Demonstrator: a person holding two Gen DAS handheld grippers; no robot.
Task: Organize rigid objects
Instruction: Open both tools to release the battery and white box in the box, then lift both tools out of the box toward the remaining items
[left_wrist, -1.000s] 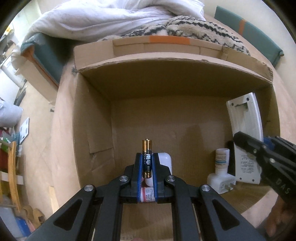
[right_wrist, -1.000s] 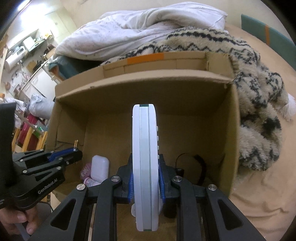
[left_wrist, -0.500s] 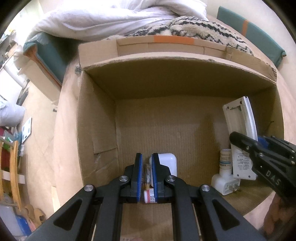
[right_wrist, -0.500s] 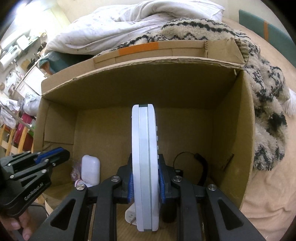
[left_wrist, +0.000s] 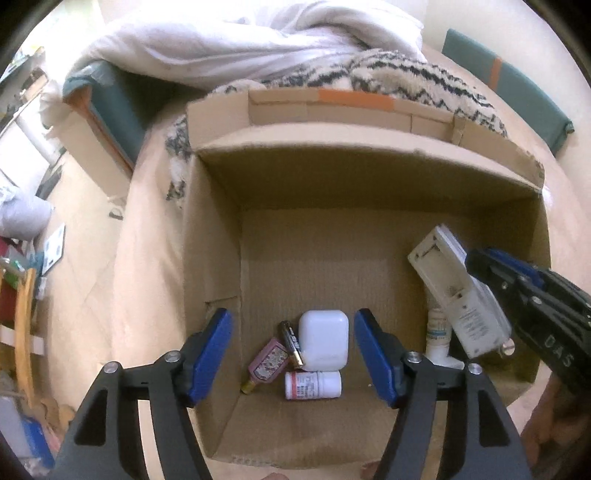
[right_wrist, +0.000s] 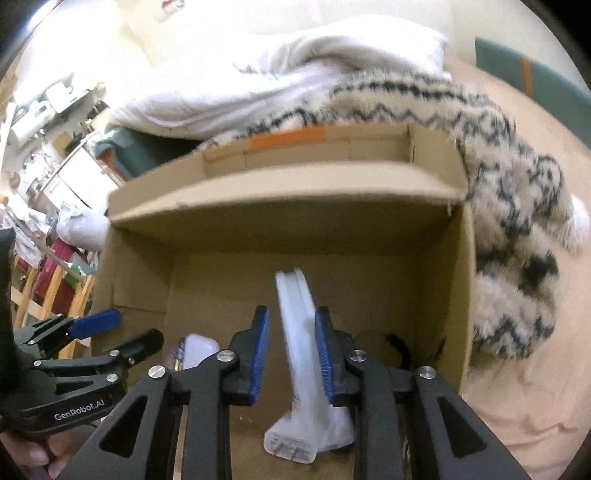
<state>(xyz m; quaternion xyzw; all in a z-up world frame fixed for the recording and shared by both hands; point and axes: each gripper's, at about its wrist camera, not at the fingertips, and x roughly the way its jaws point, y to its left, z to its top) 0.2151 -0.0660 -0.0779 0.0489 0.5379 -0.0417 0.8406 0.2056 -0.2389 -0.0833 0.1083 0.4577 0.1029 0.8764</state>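
Remote control (right_wrist: 301, 354), the white one, is the thing in play right now, sitting tilted between the blue pads of the right hand-held gripper (right_wrist: 291, 356). Those pads are parted a bit wider than the remote, so it looks like it's let go or just about to; the remote is blurred and leaning, low end down near the box floor. The left hand-held gripper (left_wrist: 291, 354) is spread wide with nothing in it, hanging over the little pile at the lower middle of the frame: battery (left_wrist: 291, 344), white earbud-style case (left_wrist: 323, 339), pink bottle (left_wrist: 266, 363) and pill bottle (left_wrist: 312, 384), all huddled touching each other on the floor of the cardboard box (left_wrist: 325, 258).

If I were doing it, I'd open the right one fully and pull straight back, so the pads don't drag the remote over onto the small white tube (left_wrist: 437, 334) just beside it.

Room-wise, the middle and far part of the box floor is bare. Tight spots are the right wall and the near rim, plus a dark cable (right_wrist: 400, 349) in the right corner. Both grippers are near each other, so back out one at a time.
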